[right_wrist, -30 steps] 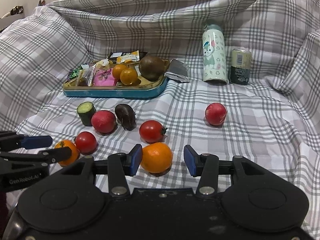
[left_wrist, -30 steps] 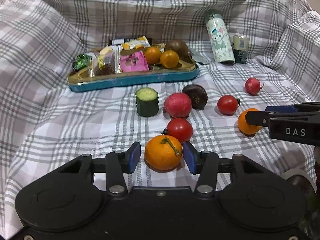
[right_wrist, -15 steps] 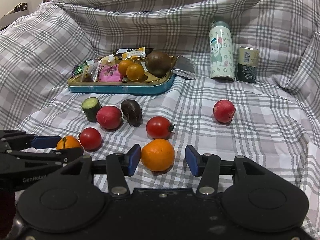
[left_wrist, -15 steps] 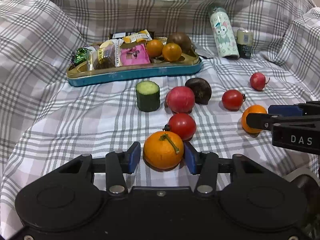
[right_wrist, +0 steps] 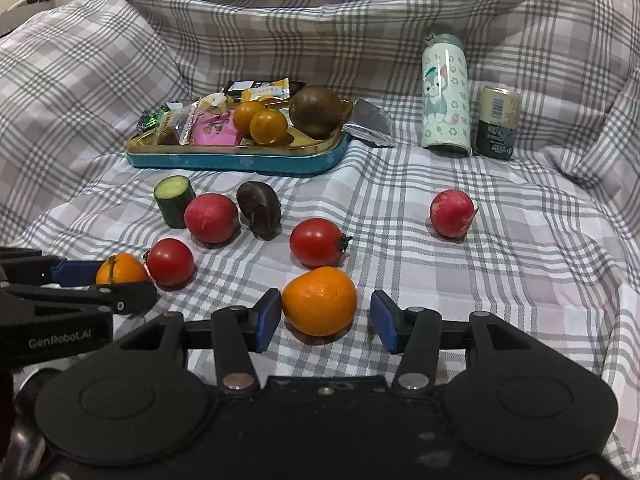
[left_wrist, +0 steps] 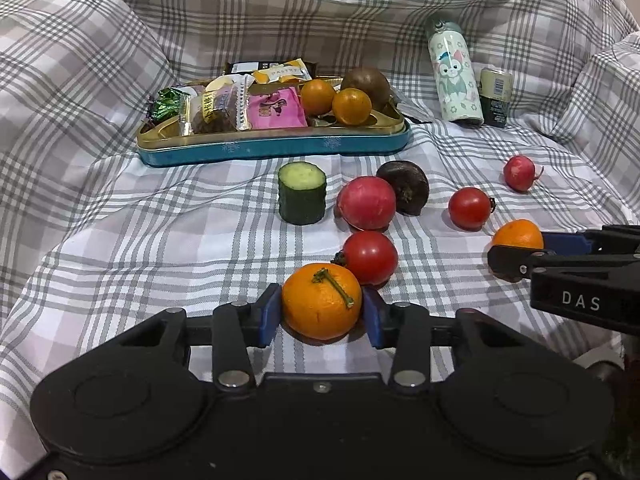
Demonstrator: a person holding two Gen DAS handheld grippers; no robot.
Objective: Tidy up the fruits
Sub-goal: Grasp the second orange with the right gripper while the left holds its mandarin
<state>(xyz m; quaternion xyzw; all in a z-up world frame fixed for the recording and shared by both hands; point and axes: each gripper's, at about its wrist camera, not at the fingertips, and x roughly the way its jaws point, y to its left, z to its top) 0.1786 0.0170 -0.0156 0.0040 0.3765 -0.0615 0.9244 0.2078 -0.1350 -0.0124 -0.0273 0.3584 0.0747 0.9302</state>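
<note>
- my left gripper [left_wrist: 322, 316] has just been closing on the stemmed orange [left_wrist: 321, 300]; its blue pads [left_wrist: 267, 317] now sit against both sides of the fruit, so i count it as gripped, low on the checked cloth [left_wrist: 160, 248].
- a red tomato [left_wrist: 370, 257] lies touching that orange from behind.
- my right gripper [right_wrist: 325, 318] is parted around the second orange [right_wrist: 319, 300]: the left pad looks to be at the fruit's skin, the right pad stands clear of it with cloth showing between, so nothing is gripped there.
- in the right wrist view another tomato [right_wrist: 318, 242] sits just behind the second orange, and a pink-red radish [right_wrist: 452, 218] lies well apart to the right.
- behind the left gripper stand a cucumber piece [left_wrist: 302, 192] upright on its cut end, a round red fruit [left_wrist: 366, 202] and a dark purple fruit [left_wrist: 404, 186] touching each other.
- the blue tray [left_wrist: 272, 148] at the back holds snack packets [left_wrist: 272, 110], two small oranges [left_wrist: 352, 106] side by side and a brown round fruit [left_wrist: 370, 84].
- right of the tray a cartoon-print bottle [left_wrist: 454, 76] and a small can [left_wrist: 495, 98] stand upright, just beside each other.
- a silver wrapper [right_wrist: 370, 124] lies on the cloth against the tray's right end.
</note>
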